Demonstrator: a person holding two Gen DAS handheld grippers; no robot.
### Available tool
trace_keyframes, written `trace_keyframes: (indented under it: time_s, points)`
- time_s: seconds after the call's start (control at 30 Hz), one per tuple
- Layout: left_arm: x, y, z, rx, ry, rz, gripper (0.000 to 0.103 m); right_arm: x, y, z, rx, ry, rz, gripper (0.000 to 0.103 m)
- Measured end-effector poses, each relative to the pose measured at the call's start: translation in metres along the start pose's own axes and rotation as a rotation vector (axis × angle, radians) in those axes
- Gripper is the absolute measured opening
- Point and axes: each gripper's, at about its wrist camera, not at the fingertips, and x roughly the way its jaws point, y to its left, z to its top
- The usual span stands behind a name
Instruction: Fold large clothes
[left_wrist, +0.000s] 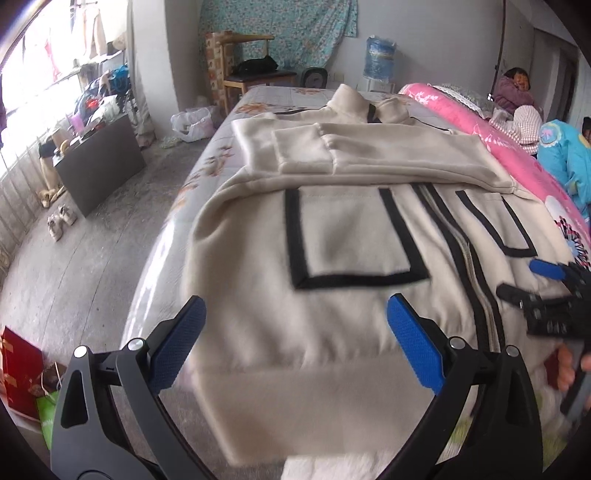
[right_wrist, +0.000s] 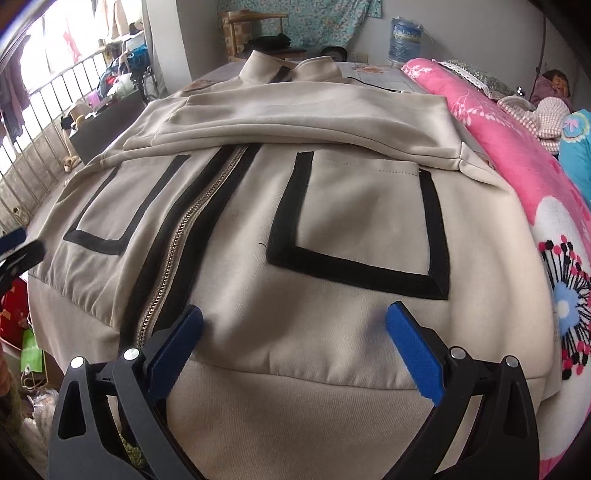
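Pink quilt (right_wrist: 517, 177) crowding jacket (right_wrist: 332, 229)

A lived-in bedroom in a home is shown: a bed (left_wrist: 221, 155) with a pink quilt (left_wrist: 491, 125), a wooden chair (left_wrist: 255, 70), a water bottle (left_wrist: 380, 55), shoes (left_wrist: 61, 219) on the floor, and laundry hung at the window (left_wrist: 44, 55).

The jacket (left_wrist: 332, 295) is cream-coloured, with black trim. It lies flat on the bed, front side up, the hem towards the cameras and the collar (right_wrist: 273, 62) at the far end. A metal zipper (right_wrist: 177, 236), closed, runs down the middle between two black bands. On each side of it there is a patch pocket (right_wrist: 365, 221) with a black border (three sides only). Both sleeves (left_wrist: 369, 155) are folded across the chest, one over the other.
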Motion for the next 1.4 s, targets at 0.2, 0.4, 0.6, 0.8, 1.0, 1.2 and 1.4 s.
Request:
trace_keyframes:
  time_s: [0.2, 0.4, 0.6, 0.8, 1.0, 1.2, 1.4]
  points:
    - [-0.026, 0.031, -0.06, -0.053, 0.089, 0.012, 0.069, 0.0, 0.001, -0.002, -0.013, -0.015, 0.008, 0.097]
    - [-0.021, 0.066, -0.093, -0.223, 0.12, -0.034, 0.062, 0.003, -0.001, 0.002, -0.038, 0.0, 0.014, 0.097]
    - [0.006, 0.082, -0.081, -0.275, 0.094, -0.212, 0.06, 0.003, -0.001, 0.002, -0.035, 0.005, 0.008, 0.097]
    - [0.035, 0.081, -0.078, -0.28, 0.136, -0.291, 0.06, 0.003, 0.0, 0.004, -0.028, 0.012, -0.002, 0.097]
    - [0.054, 0.077, -0.079, -0.307, 0.145, -0.416, 0.06, 0.004, 0.0, 0.004, -0.017, 0.024, -0.01, 0.097]
    - [0.058, 0.082, -0.081, -0.339, 0.14, -0.489, 0.06, 0.005, 0.0, 0.006, -0.015, 0.033, -0.01, 0.097]
    - [0.018, 0.068, -0.076, -0.27, 0.104, -0.576, 0.059, 0.004, 0.0, 0.006, -0.016, 0.028, -0.009, 0.097]
